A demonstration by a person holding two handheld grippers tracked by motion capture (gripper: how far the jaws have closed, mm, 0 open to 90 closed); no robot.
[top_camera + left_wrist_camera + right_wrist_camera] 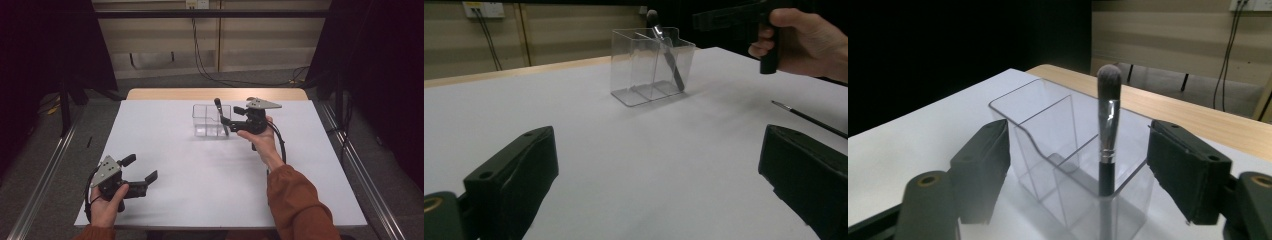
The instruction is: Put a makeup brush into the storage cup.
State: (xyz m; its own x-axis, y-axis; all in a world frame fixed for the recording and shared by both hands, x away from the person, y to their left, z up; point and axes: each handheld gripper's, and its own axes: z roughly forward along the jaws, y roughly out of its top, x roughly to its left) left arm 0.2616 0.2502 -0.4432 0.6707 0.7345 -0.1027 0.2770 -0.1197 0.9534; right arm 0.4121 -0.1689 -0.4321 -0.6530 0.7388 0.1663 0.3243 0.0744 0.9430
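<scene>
A clear plastic organizer (206, 121) with compartments stands on the white table, back of centre. A black-handled makeup brush (220, 114) leans upright in its right compartment, bristles up. My right gripper (226, 121) is at the organizer's right side. It is open, and in the right gripper view the brush (1109, 110) stands between the spread jaws of the gripper (1080, 145) without touching them. My left gripper (141, 168) is held near the front left, open and empty. From there the organizer (644, 70) shows ahead, with a thin dark brush (809, 120) lying flat on the table.
The white table top (175, 150) ends in a wooden strip (215, 94) at the back. Metal rails (45, 170) run along both sides on the floor. Cables (210, 75) hang from the back wall. The right hand (804, 40) holds its gripper above the table.
</scene>
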